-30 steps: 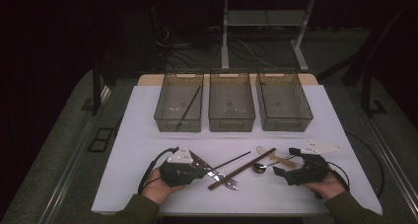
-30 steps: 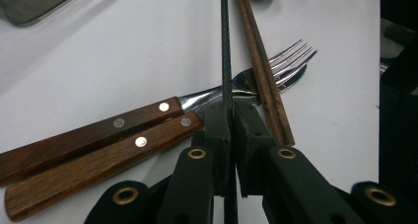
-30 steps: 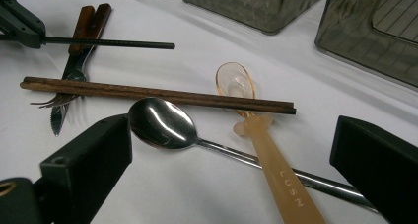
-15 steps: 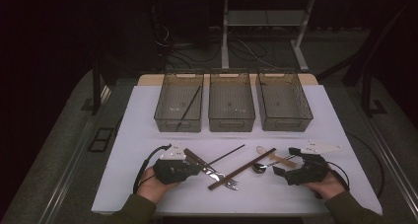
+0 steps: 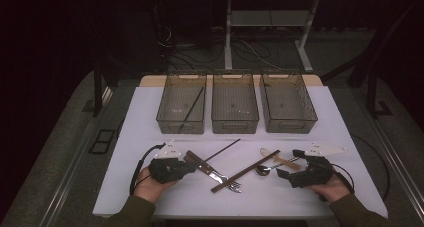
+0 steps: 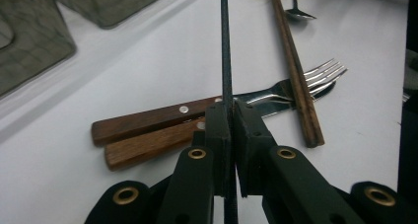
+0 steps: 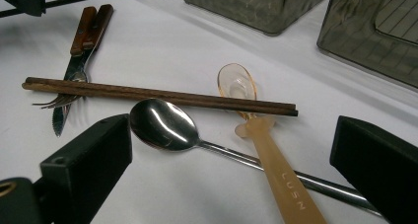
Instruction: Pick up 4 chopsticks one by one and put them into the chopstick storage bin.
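My left gripper (image 5: pixel 192 163) (image 6: pixel 230 110) is shut on a thin black chopstick (image 5: pixel 222 149) (image 6: pixel 226 46), which points away toward the bins. Under it lie a fork (image 5: pixel 231 186) (image 6: pixel 315 76) and a knife (image 5: pixel 202 166) (image 6: pixel 148 147), both with wooden handles. A pair of brown chopsticks (image 5: pixel 245 171) (image 7: pixel 157 95) lies across the fork's tines. My right gripper (image 5: pixel 289 163) (image 7: pixel 231 150) stands open low over a metal spoon (image 5: pixel 265 169) (image 7: pixel 162 125) and a peach plastic spoon (image 5: pixel 282 159) (image 7: pixel 266 155), touching neither.
Three dark see-through bins stand in a row at the back: left (image 5: pixel 180 124), middle (image 5: pixel 235 123), right (image 5: pixel 290 123). The left bin holds another black chopstick (image 5: pixel 192 107). The white table top (image 5: pixel 145 132) ends close in front of both hands.
My left gripper has drawn back a little to the left, carrying the black chopstick with it. The right gripper has stayed still.
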Demonstrator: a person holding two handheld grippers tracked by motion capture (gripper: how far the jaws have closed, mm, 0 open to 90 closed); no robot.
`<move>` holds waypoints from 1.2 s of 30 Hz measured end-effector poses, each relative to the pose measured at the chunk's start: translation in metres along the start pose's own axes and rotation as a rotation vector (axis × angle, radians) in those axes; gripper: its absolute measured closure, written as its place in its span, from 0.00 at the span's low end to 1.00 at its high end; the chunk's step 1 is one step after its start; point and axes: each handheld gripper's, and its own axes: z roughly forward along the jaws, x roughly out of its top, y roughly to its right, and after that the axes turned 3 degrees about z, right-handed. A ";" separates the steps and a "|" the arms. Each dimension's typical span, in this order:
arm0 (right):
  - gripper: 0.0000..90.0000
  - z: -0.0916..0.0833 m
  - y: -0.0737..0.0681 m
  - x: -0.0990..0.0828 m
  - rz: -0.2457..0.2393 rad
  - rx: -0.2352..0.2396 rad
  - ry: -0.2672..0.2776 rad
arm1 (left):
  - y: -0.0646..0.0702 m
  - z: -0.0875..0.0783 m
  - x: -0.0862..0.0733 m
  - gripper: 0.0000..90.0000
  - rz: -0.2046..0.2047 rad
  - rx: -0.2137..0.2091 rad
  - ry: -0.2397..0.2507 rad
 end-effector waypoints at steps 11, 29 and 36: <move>0.03 0.000 0.000 0.000 0.002 0.000 -0.001 | -0.010 -0.010 -0.003 0.94 -0.027 0.048 0.021; 0.03 0.000 0.000 0.000 0.001 0.002 0.000 | -0.024 -0.024 -0.008 0.94 -0.073 0.117 0.048; 0.03 0.000 0.000 0.000 -0.001 0.001 0.001 | -0.030 -0.030 -0.012 0.94 -0.093 0.139 0.063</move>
